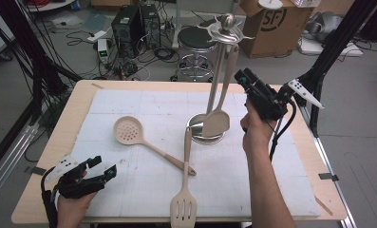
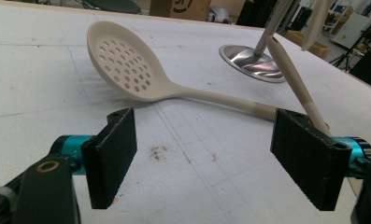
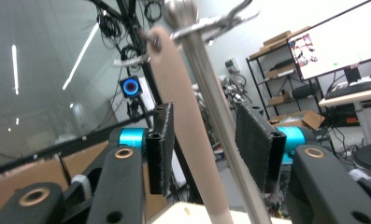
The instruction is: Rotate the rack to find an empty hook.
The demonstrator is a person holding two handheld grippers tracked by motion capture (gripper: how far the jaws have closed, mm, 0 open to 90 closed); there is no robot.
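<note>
1. Your right gripper (image 1: 243,78) is raised near the table's (image 1: 53,142) far right corner, beside the rack (image 1: 219,71).
2. Its jaws stand part open around the turner's (image 1: 218,118) handle and the rack pole; whether the pads press, I cannot tell from the right gripper view.
3. Turner hangs from the rack's top hook, blade down by the rack's steel base, mid-table toward the far edge.
4. Your left gripper (image 1: 103,168) rests at the near left corner, jaws wide, nothing between them.
5. Skimmer (image 1: 129,130) lies left of centre; its handle end touches the slotted turner (image 1: 183,204), which reaches the near edge.
</note>
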